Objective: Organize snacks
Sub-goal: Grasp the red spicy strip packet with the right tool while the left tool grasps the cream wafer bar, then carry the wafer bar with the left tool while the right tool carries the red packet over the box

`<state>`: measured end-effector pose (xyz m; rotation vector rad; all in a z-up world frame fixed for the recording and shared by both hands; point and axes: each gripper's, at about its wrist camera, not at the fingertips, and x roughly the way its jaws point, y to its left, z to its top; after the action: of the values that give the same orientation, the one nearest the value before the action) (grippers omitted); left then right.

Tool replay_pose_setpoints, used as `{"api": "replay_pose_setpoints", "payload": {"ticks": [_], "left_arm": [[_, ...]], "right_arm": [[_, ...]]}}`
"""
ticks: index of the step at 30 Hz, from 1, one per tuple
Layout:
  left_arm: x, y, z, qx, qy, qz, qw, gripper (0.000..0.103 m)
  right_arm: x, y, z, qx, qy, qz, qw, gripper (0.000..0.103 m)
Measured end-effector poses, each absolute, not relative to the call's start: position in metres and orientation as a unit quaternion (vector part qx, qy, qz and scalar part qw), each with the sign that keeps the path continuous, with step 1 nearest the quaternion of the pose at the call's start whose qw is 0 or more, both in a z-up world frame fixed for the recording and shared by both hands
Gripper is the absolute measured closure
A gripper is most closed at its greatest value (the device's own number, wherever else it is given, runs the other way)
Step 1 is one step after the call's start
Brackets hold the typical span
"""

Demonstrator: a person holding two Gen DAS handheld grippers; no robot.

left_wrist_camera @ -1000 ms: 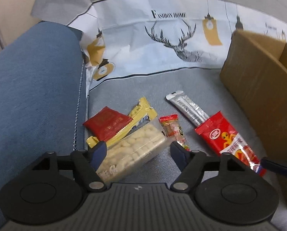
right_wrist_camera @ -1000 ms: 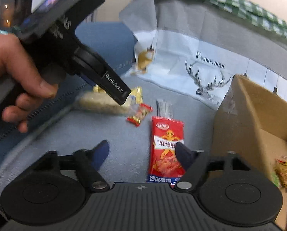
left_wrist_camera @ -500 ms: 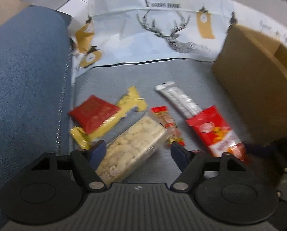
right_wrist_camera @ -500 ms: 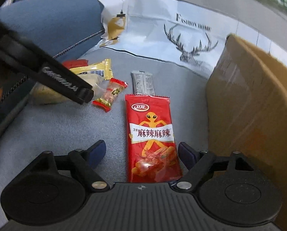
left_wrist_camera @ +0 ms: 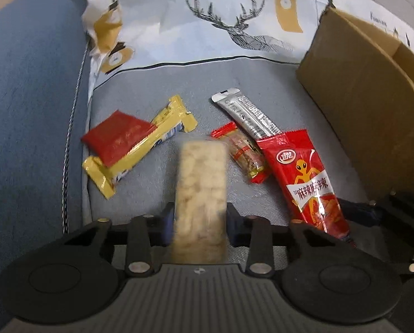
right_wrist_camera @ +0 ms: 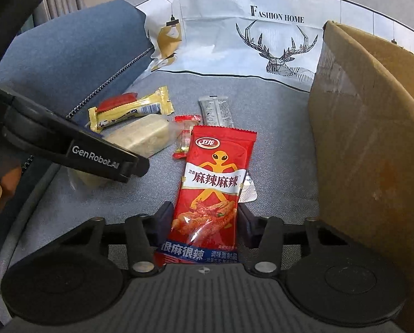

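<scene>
My left gripper [left_wrist_camera: 200,222] is shut on a clear pack of pale puffed snacks [left_wrist_camera: 201,191], which points straight ahead. My right gripper [right_wrist_camera: 205,219] is shut on a red spicy-strip packet [right_wrist_camera: 212,183] with an orange alien figure; this packet also shows in the left wrist view [left_wrist_camera: 304,177]. On the grey seat lie a yellow bar wrapper [left_wrist_camera: 140,149], a dark red sachet [left_wrist_camera: 112,136], a small red candy pack [left_wrist_camera: 240,149] and a silver stick packet [left_wrist_camera: 245,113]. The puffed snack pack also shows in the right wrist view [right_wrist_camera: 143,136], under the left gripper's arm.
A brown cardboard box [right_wrist_camera: 373,138] stands on the right, close to the right gripper; it also shows in the left wrist view [left_wrist_camera: 373,88]. A blue armrest [left_wrist_camera: 26,111] rises on the left. A deer-print cloth [left_wrist_camera: 234,22] covers the backrest.
Both grippers went from open to shut. The left one closed on the puffed snack pack, which turned to point straight ahead. The right one moved forward and closed on the red packet.
</scene>
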<state>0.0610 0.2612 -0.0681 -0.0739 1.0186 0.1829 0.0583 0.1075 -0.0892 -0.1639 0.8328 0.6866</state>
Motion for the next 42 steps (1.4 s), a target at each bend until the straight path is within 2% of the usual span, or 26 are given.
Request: {"api": "replay_pose_setpoints", "payload": {"ticks": [4,8,14,21,25,42], "left_arm": [[0.049,0.261,-0.062,-0.069,0.491,0.106,0.862,0.063],[0.026,0.263,-0.056,-0.174,0.487,0.138,0.845,0.063],[-0.001,0.243,-0.048,-0.223,0.481,0.147,0.835,0.063],[-0.002,0.232,-0.059,-0.221,0.518,0.145,0.814,0.062],[0.001,0.228,-0.064,-0.204,0.529,0.146,0.811,0.060],[0.007,0.227,-0.066,-0.193,0.532,0.143,0.812,0.054]], "right_arm": [[0.058,0.102,-0.086,-0.070,0.407,0.339,0.845,0.057],[0.045,0.094,-0.080,-0.076,0.417,0.366,0.829,0.057],[0.015,0.078,-0.070,-0.085,0.419,0.385,0.818,0.057],[-0.006,0.060,-0.070,-0.090,0.434,0.394,0.805,0.057],[-0.005,0.059,-0.073,-0.091,0.434,0.396,0.804,0.054],[-0.003,0.063,-0.077,-0.095,0.428,0.391,0.809,0.050]]}}
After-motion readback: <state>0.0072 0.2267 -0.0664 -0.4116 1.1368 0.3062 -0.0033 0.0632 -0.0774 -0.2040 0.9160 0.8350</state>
